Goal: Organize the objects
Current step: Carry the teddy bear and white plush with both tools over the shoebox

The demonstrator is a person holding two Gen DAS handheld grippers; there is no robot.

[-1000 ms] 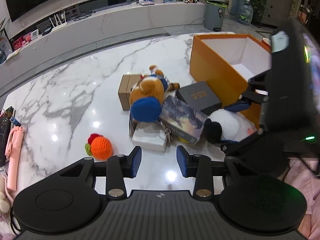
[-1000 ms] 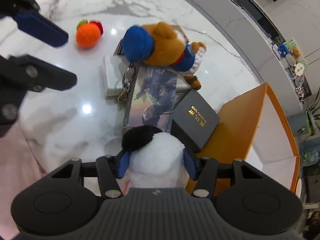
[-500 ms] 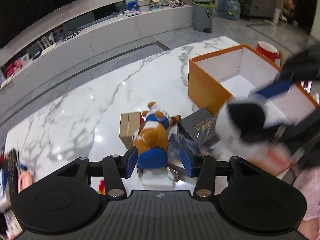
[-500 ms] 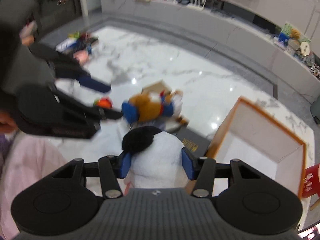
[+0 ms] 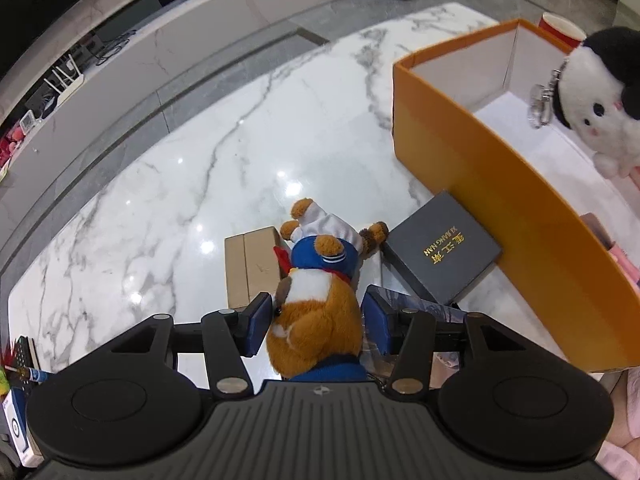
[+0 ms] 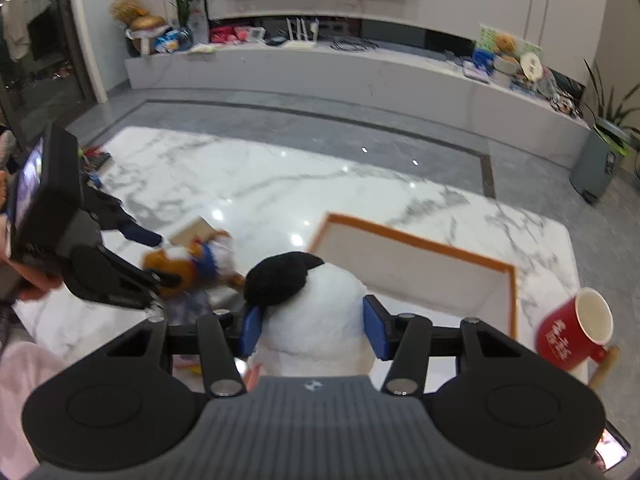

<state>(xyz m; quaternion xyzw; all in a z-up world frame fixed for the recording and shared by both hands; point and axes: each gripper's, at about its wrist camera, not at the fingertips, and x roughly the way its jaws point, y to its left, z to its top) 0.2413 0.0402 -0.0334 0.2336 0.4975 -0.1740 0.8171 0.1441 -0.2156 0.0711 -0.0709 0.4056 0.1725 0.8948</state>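
My right gripper (image 6: 312, 330) is shut on a white plush with black ears (image 6: 308, 312) and holds it in the air over the near side of the open orange box (image 6: 416, 242). In the left wrist view the plush (image 5: 600, 108) hangs above the box (image 5: 500, 184). My left gripper (image 5: 318, 320) has its blue pads on either side of a brown bear plush in blue and white clothes (image 5: 320, 304), which lies on the marble table (image 5: 200, 152). Whether the pads press it I cannot tell.
A dark grey box with gold lettering (image 5: 444, 248), a brown cardboard box (image 5: 250, 268) and a picture book (image 5: 424, 308) lie around the bear. A red mug (image 6: 576, 328) stands right of the orange box. Small items lie at the table's left edge (image 5: 20, 364).
My right gripper has lifted the white plush from the table up over the orange box. My left gripper has moved forward, and the bear is now between its pads.
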